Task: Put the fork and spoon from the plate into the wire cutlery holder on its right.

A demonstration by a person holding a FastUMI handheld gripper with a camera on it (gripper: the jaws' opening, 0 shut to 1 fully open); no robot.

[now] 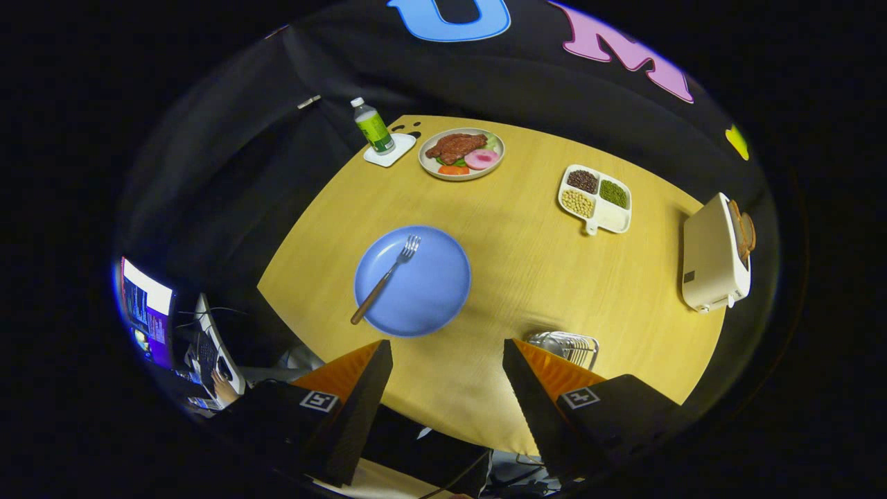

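Note:
A blue plate (423,287) lies on the yellow table (527,277), just ahead of my left finger. On it rests a fork (385,278) with a wooden handle, tines pointing away and handle hanging over the plate's near left rim. The wire cutlery holder (565,345) stands to the right of the plate, partly hidden behind my right finger. My gripper (447,346) hovers high above the table's near edge, open, with nothing between its fingers. I see no spoon on the plate.
At the far side stand a green-labelled bottle (373,126) on a white coaster, a plate of food (461,154) and a white divided dish of beans (594,197). A white toaster (714,256) sits at the right edge. A person's hand (223,388) and a monitor (145,312) lie beyond the table on the left.

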